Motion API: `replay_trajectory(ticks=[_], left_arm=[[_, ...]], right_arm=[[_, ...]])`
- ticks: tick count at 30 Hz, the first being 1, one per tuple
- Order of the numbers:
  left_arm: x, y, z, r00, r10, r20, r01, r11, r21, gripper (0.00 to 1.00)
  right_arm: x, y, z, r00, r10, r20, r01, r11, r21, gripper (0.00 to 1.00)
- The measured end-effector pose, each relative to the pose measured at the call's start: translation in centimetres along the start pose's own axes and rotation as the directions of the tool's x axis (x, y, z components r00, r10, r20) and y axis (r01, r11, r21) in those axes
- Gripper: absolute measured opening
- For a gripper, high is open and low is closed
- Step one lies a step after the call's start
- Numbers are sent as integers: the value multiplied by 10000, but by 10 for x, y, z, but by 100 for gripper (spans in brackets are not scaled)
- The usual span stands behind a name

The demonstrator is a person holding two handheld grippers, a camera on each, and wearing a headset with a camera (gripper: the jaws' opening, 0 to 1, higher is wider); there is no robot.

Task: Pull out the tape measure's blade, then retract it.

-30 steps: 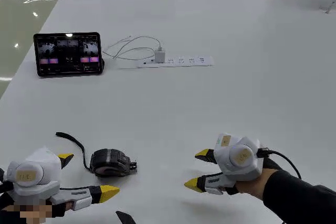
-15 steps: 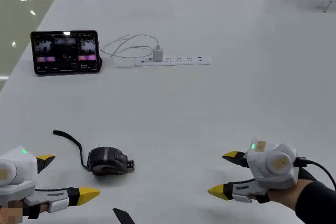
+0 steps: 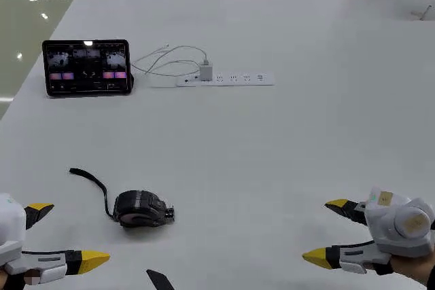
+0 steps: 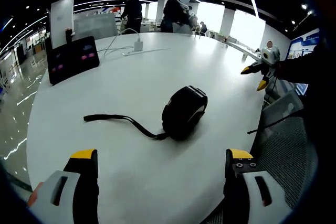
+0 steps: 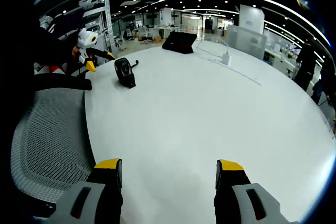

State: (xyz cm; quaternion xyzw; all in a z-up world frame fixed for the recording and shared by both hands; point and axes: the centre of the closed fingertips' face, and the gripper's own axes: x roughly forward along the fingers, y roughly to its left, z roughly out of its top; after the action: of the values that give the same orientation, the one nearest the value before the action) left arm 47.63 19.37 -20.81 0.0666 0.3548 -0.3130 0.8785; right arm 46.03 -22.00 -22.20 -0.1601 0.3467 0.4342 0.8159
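**Lying untouched, a tape measure sits between two open claws**

At the near left corner in the head view, the left claw [image 3: 68, 232] hovers with its yellow-tipped jaws spread apart and nothing between them. Beyond it, toward the far left edge, a tablet [image 3: 87, 67] stands with its screen lit.

Just to the right of the left claw, and apart from it, the tape measure [image 3: 141, 208] lies on the white bench [image 3: 272, 140]. It is a dark round case with its blade wound in and only the end hook showing at its right side. Its black wrist strap [image 3: 92, 180] trails off to the left, lying flat on the surface. In the left gripper view the case lies straight ahead between the two jaws, touching neither.

Farther back, near the middle, a white cable [image 3: 170, 59] loops from near the tablet to a charger [image 3: 206, 71] plugged into a white power strip [image 3: 228, 79].

At the near right, the right claw [image 3: 325, 230] has its jaws likewise parted and empty. It points left across the bench toward the tape measure and is well apart from it. The right gripper view shows the case small and distant at upper left, with the left claw just beside it. A grey mesh chair [image 5: 47, 145] sits along the bench's edge.
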Motion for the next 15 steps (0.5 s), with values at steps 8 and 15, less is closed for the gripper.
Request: replay_trajectory(ticks=[8, 15], left_arm=[[-8, 1, 1, 9998, -175, -91, 176, 9998, 94, 99], [-11, 2, 3, 9997, -203, -98, 204, 9997, 131, 99]], right_arm=[[-8, -4, -5, 9999, -119, 52, 119, 9998, 129, 82], [-17, -15, -7, 9998, -192, 71, 189, 9990, 400, 95]])
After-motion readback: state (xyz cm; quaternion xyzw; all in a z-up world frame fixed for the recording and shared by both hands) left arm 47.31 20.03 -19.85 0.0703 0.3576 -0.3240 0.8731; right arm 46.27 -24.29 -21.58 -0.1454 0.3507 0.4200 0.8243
